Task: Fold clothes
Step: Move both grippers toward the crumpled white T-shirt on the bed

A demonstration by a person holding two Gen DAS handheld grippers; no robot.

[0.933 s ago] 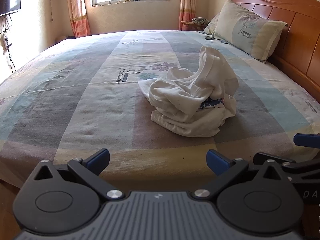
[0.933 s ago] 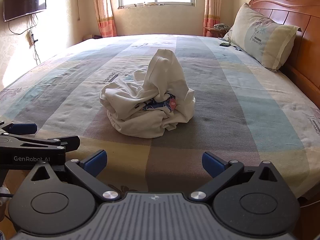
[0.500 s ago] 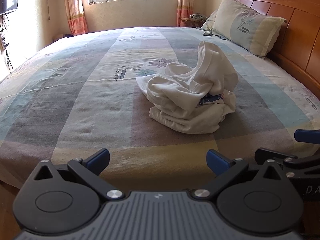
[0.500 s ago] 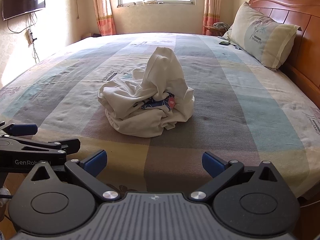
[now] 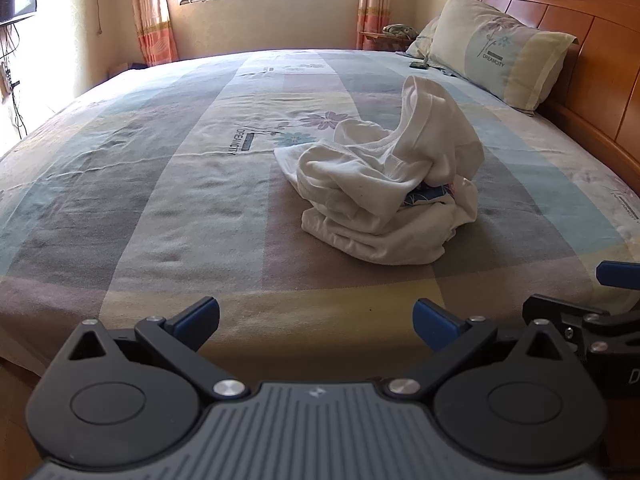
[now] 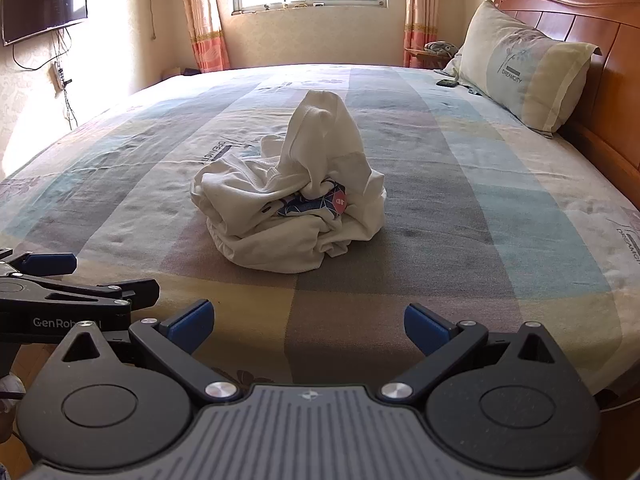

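Left wrist view, left gripper [image 5: 316,315]: jaws spread wide, empty, at the bed's near edge.
Right gripper [image 6: 309,321]: spread too, holding nothing, just beside the left one.
Shirt [image 6: 288,204]: white, crumpled in a heap mid-bed [image 6: 460,216], well apart from both.
Pillow [image 6: 524,60]: against the headboard.

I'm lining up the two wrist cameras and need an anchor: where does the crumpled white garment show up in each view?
Left wrist view: the white garment lies right of centre, on the bed beyond the open left gripper.
Right wrist view: the white garment lies slightly left of centre, beyond the open right gripper.
Shared landmark: the pillow against the headboard, upper right in both views.
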